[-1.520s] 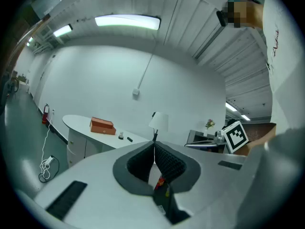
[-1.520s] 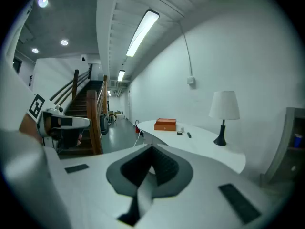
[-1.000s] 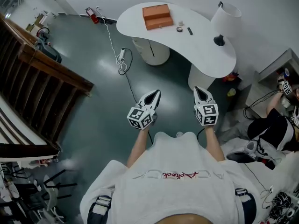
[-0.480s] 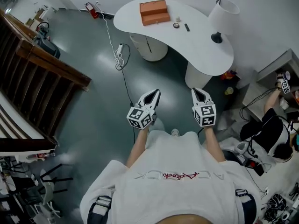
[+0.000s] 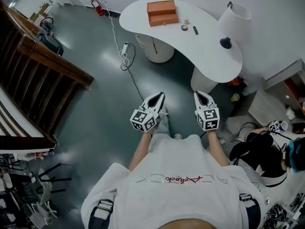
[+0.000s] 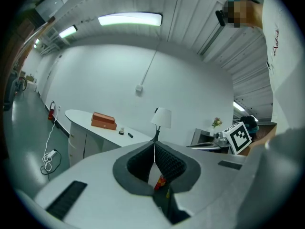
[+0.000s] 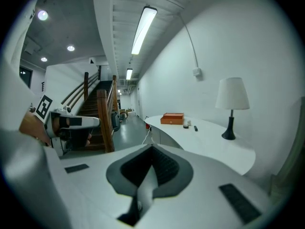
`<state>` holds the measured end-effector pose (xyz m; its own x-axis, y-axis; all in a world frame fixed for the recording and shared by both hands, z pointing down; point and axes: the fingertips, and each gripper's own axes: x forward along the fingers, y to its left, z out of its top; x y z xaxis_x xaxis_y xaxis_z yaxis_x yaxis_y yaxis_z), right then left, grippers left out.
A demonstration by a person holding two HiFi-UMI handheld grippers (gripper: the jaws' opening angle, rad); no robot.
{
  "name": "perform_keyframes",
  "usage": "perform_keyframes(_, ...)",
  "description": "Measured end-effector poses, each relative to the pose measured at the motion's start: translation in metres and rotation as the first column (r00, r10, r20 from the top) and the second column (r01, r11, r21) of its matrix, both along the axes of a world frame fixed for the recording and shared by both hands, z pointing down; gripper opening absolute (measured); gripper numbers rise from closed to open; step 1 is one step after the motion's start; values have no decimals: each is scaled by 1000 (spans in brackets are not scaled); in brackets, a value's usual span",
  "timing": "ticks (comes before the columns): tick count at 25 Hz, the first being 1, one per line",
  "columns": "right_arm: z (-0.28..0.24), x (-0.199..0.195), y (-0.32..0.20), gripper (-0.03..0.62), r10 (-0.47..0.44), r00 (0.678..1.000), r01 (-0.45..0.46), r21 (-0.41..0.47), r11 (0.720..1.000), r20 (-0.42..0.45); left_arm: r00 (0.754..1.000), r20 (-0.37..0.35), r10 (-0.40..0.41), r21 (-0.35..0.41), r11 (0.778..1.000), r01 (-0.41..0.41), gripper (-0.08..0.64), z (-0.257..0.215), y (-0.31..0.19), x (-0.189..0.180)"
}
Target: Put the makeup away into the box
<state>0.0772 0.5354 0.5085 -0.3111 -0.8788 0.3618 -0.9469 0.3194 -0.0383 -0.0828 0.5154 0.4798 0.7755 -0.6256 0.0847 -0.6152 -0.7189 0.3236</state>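
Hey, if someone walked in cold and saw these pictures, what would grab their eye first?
The orange box at the left end of the curved white table, with small makeup items beside it and a white lamp further right. Nearer, the left tongs and right tongs, both shut and empty, are held out over the dark floor, short of the table.

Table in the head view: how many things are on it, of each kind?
Box: 1
Lamp: 1
Small makeup items: 3
Total: 5
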Motion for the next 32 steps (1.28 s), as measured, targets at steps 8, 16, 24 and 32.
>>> perform_keyframes(8,3,-20,-56,20,-48,999,48,0,999,-24,999,-43,-5,4,1000,6,12,4,-55,-9)
perform_keyframes(16,-2,-37,-133,20,-48,998,47,-11,999,-49,998,-60,6,-2,1000,-6,12,1,-133,-23)
perform_keyframes(24,-11,-57,-228,20,-19,998,17,-24,1000,-67,997,-71,39,-9,999,-39,12,-7,-230,-43)
perform_keyframes(32,-13,-81,-320,20,-3,998,2,-18,1000,-66,995,-63,82,11,997,-81,12,-14,-331,-59)
